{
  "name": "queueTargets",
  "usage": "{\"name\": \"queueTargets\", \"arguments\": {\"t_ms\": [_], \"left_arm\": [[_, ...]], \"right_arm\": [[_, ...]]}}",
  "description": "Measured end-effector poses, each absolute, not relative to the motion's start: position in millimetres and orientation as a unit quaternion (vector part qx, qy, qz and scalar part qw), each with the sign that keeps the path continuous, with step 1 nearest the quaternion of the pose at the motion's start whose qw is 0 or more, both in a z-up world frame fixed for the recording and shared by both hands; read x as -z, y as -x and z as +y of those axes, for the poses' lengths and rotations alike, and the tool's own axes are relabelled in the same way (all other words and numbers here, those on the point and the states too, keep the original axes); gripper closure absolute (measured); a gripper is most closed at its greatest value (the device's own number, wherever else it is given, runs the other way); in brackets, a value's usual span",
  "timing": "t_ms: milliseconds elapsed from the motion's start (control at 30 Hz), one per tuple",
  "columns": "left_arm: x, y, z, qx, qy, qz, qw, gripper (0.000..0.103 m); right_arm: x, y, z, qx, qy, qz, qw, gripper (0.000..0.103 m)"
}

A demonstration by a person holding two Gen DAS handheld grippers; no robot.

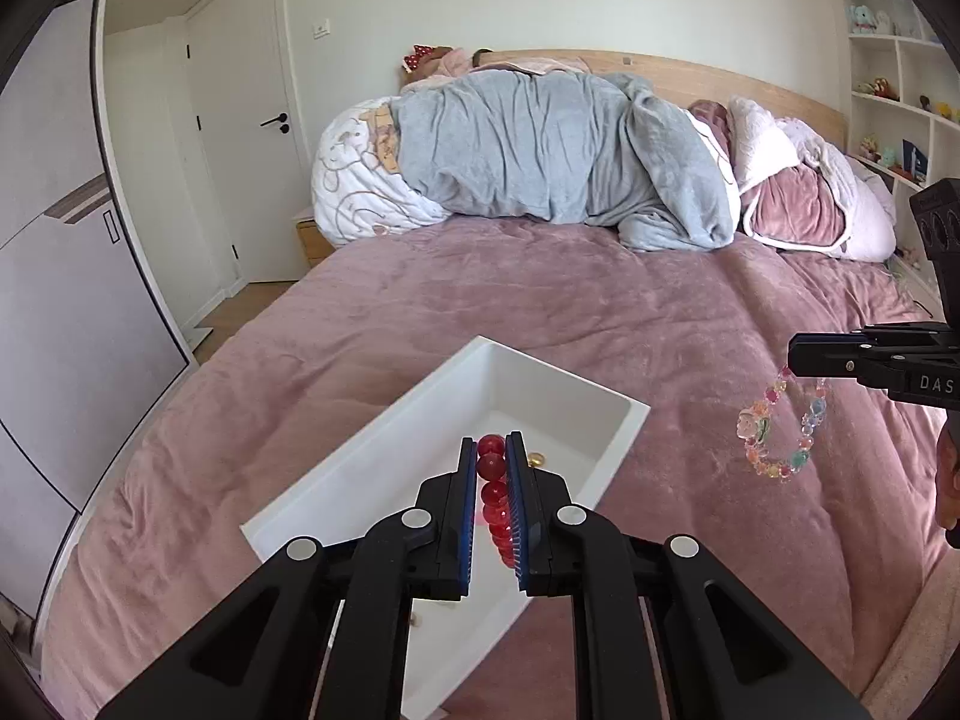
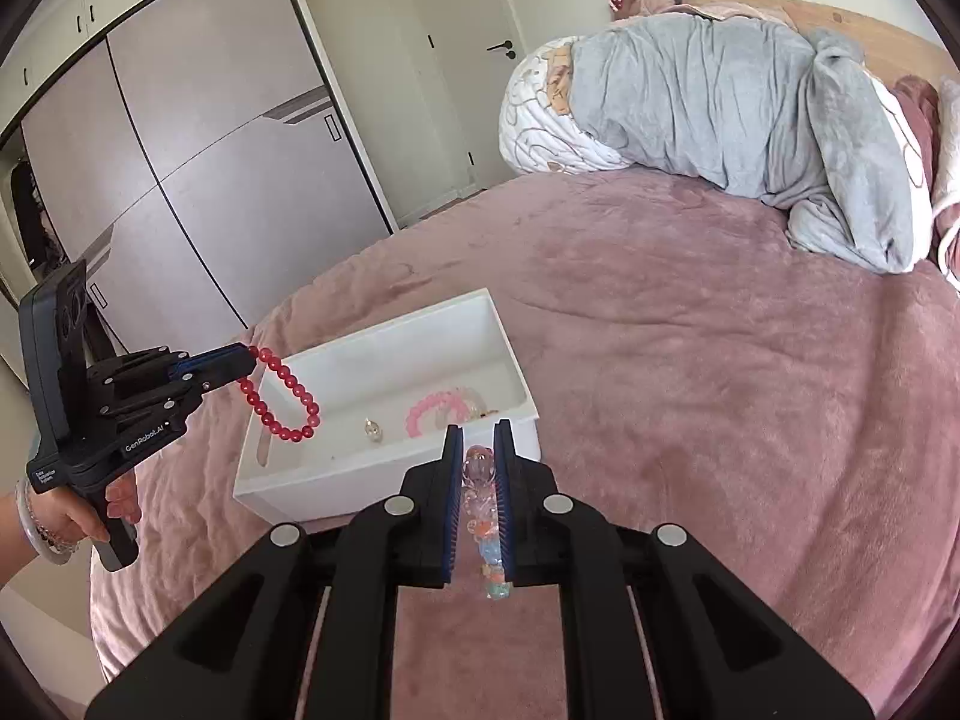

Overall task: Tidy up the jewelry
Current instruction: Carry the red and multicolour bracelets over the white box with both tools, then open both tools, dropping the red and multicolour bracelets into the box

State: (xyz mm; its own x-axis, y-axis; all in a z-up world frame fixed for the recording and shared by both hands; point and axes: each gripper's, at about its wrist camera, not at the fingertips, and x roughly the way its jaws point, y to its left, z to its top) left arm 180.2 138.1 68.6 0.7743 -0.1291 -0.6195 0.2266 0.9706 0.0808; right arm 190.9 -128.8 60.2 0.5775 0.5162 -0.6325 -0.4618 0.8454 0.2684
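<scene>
I have both grippers up over the pink bedspread [image 1: 600, 312], each clamped on a bracelet; my left gripper [image 1: 492, 450] has its jaws closed tight on a red bead bracelet [image 1: 495, 504], the beads pinched in a line between the blue pads, and in the right wrist view the rest of that loop hangs free below the tips, over the near-left corner of the white box [image 2: 360, 483]; my right gripper [image 2: 478, 441] is closed in the same way on a pastel multicolour bead bracelet [image 2: 483, 516], clear and pink beads at the tips and orange, blue and green ones nearer the camera; in the left wrist view that bracelet dangles as an open ring from the tips, to the right of the box and above the bedspread, not touching it.

The white box sits on the bedspread between the two grippers, its long side running away toward the far left; inside it I see a pink bead bracelet [image 2: 429, 414] against the right wall and a small clear-and-gold piece [image 2: 373, 429] on the floor to its left; I cannot tell what that piece is.

A hand [image 2: 90, 513] with bangles at the wrist holds the left gripper's handle; a rolled grey duvet [image 1: 558, 150] lies across the far end of the bed.
</scene>
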Motion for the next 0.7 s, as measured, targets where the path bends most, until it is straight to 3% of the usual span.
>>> {"name": "queueTargets", "arguments": {"t_ms": [400,700], "left_arm": [[-25.4,-208.4,203.0,0.047,-0.069,0.355,0.931,0.088],[29.1,-230.4,220.1,0.035,-0.072,0.399,0.913,0.088]], "right_arm": [[-60.7,-276.5,-58.1,-0.289,-0.076,0.407,0.863,0.092],[-7.5,-320.2,3.5,-0.279,-0.062,0.474,0.833,0.092]]}}
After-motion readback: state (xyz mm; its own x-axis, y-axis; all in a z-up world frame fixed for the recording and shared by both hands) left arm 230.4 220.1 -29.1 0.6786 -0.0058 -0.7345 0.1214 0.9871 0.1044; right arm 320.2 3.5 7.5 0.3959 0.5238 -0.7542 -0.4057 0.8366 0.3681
